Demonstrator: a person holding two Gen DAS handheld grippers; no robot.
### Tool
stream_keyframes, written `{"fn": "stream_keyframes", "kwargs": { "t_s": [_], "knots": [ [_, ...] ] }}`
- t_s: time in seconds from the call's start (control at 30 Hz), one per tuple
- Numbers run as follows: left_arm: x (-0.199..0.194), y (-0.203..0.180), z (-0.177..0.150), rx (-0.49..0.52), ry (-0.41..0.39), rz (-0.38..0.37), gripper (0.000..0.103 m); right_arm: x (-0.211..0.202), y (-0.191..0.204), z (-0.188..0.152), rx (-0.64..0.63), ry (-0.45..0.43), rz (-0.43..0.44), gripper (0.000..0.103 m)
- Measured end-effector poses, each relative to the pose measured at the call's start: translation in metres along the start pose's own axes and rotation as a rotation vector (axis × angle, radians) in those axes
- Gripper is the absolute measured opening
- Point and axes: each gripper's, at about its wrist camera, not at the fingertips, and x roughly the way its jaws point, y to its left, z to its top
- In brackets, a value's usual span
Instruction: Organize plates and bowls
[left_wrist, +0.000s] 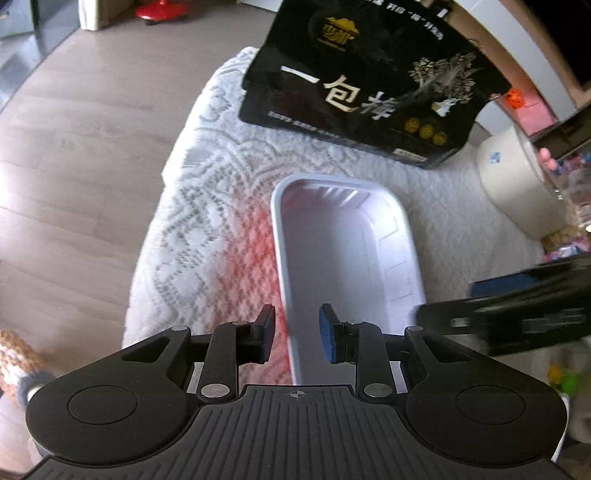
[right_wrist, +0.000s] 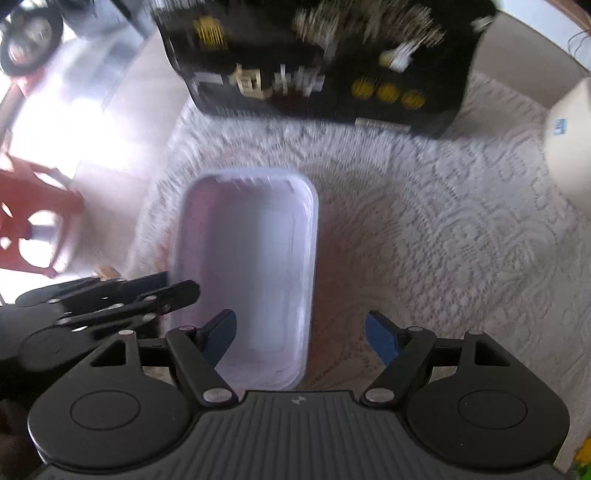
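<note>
Our left tool (left_wrist: 297, 334) pointed steeply down with its jaws part open and gripping nothing; the tray's left rim ran up between its pads. Our right tool (right_wrist: 301, 338) had its jaws spread wide, also with nothing held, and straddled the tray's right rim near the close end.

The tray (left_wrist: 343, 251), a white oblong with rounded corners, lay empty on the lace cloth (left_wrist: 221, 206) that covered the counter. Its long axis ran straight away from both tools, toward the black box (left_wrist: 369, 81) standing at the far edge. So each tool met a long side of the tray, left on left and right on right, with the near short end right below us.

We judged the left tool the nearer to a grip, since the rim already sat within its narrow gap. No plates or bowls showed in either view, and the right view was blurred, so finer contact there could not be told.
</note>
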Motion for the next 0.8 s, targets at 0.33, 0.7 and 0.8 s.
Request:
{"fn": "stream_keyframes", "kwargs": {
  "t_s": [0.33, 0.7, 0.8],
  "knots": [
    [0.008, 0.001, -0.001, -0.006, 0.036, -0.039, 0.021, 0.045, 0.009, 0.012, -0.085, 0.109, -0.031, 0.048],
    [0.003, 0.000, -0.002, -0.009, -0.003, -0.067, 0.020, 0.032, 0.022, 0.002, -0.115, 0.063, -0.026, 0.043],
    [-0.011, -0.001, -0.002, -0.009, -0.058, -0.097, 0.020, 0.012, 0.025, -0.004, -0.101, 0.015, -0.039, 0.043]
  ]
}}
